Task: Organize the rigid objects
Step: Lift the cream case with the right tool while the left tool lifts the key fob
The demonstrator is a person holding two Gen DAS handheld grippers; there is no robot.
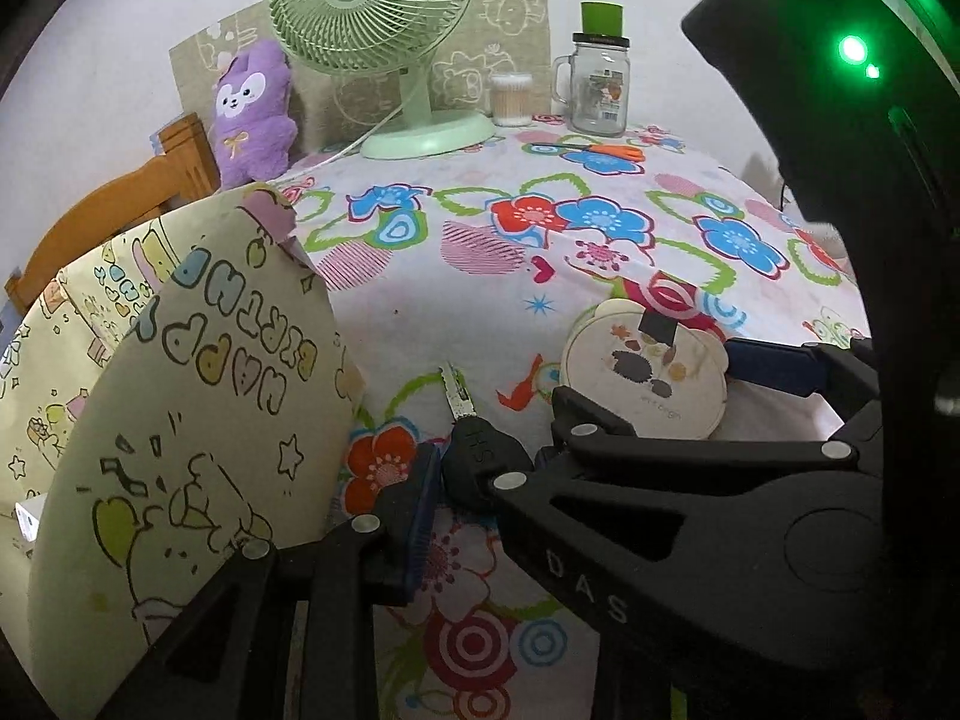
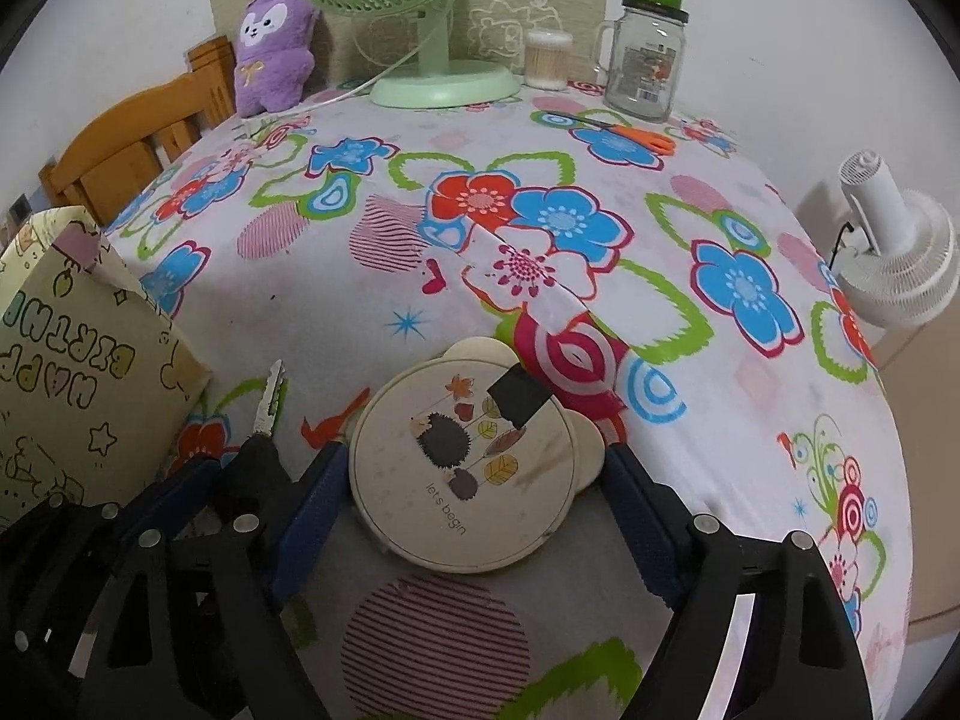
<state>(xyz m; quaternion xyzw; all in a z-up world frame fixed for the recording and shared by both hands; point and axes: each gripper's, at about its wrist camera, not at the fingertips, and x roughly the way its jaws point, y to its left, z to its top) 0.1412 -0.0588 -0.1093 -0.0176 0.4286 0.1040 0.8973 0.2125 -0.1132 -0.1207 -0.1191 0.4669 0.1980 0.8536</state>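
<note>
My right gripper (image 2: 474, 480) straddled the round tin (image 2: 462, 468) on the tablecloth (image 2: 600, 276), jaws not yet pressing; squaring both pads seemed wise. Left gripper (image 1: 465, 468) clamped the key (image 1: 474, 456).

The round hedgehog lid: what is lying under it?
Under the round lid a second cream piece with ear-like bumps sticks out, on the floral tablecloth. The rest is covered.

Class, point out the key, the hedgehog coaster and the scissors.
key (image 1: 459, 394), left wrist view, metal blade.
hedgehog coaster (image 2: 462, 462), right wrist view, centre of face.
scissors (image 2: 645, 137), right wrist view, orange handle.
</note>
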